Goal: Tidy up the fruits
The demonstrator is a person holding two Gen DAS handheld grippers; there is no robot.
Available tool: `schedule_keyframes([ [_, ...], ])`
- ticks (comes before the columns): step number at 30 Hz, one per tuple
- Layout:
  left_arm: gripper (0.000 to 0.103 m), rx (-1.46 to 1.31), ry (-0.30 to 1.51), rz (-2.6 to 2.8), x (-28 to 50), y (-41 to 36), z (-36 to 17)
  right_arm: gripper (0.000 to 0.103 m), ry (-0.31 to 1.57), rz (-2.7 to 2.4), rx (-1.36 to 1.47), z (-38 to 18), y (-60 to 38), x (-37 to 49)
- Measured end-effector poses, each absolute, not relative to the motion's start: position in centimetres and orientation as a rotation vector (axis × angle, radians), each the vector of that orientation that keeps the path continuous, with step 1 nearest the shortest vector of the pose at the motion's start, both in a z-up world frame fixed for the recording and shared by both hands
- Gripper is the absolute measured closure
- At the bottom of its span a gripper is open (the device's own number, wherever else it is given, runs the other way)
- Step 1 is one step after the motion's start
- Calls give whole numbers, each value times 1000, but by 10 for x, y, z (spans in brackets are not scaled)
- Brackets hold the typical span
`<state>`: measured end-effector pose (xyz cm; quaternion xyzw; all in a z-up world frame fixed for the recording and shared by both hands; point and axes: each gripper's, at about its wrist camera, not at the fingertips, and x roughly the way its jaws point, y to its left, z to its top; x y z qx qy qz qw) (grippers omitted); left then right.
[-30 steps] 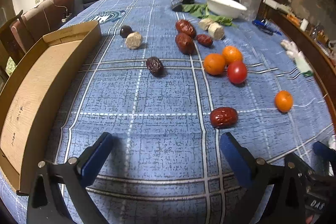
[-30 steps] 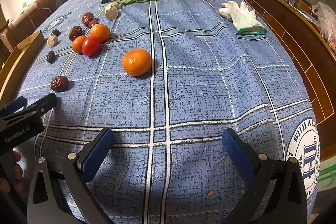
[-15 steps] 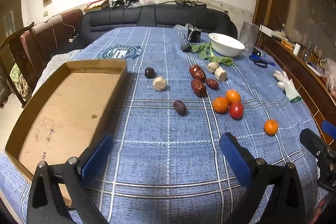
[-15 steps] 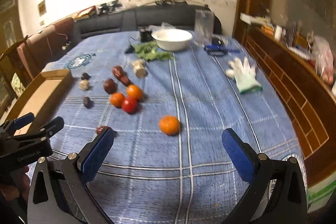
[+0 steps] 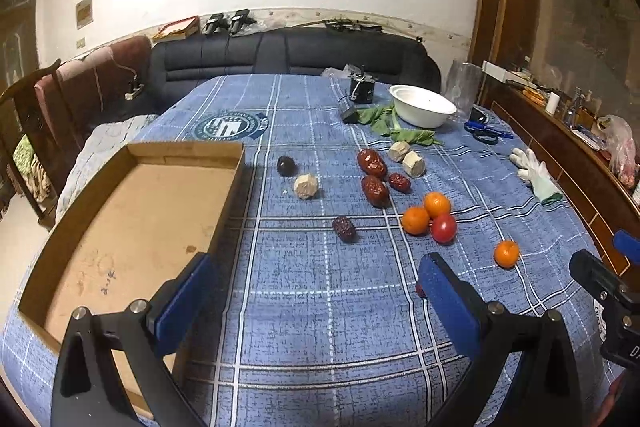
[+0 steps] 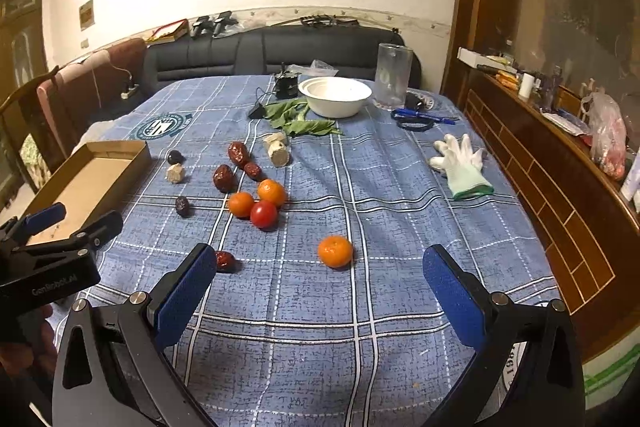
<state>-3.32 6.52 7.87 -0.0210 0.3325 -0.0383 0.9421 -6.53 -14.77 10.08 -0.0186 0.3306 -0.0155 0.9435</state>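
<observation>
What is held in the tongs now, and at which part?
Nothing is held. The left tongs and the right tongs are both open and empty above the tablecloth; all fruit lies loose.

A white bowl (image 6: 335, 95) sits upper centre on the blue checked tablecloth (image 6: 400, 227) beside green leaves (image 6: 298, 119), a clear jug (image 6: 394, 75) and blue scissors (image 6: 420, 119), a white glove (image 6: 460, 163) lying at right.

Dim indoor light, heavy fisheye edges
</observation>
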Motion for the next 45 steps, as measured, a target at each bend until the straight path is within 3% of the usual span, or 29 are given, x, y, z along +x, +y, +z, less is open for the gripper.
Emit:
schedule_keyframes([
  [20, 0, 0, 527, -61, -49, 62, 95, 0, 604, -96, -37, 106, -145, -74],
  [45, 0, 20, 613, -27, -50, 35, 71, 0, 662, -33, -50, 87, -180, -69],
])
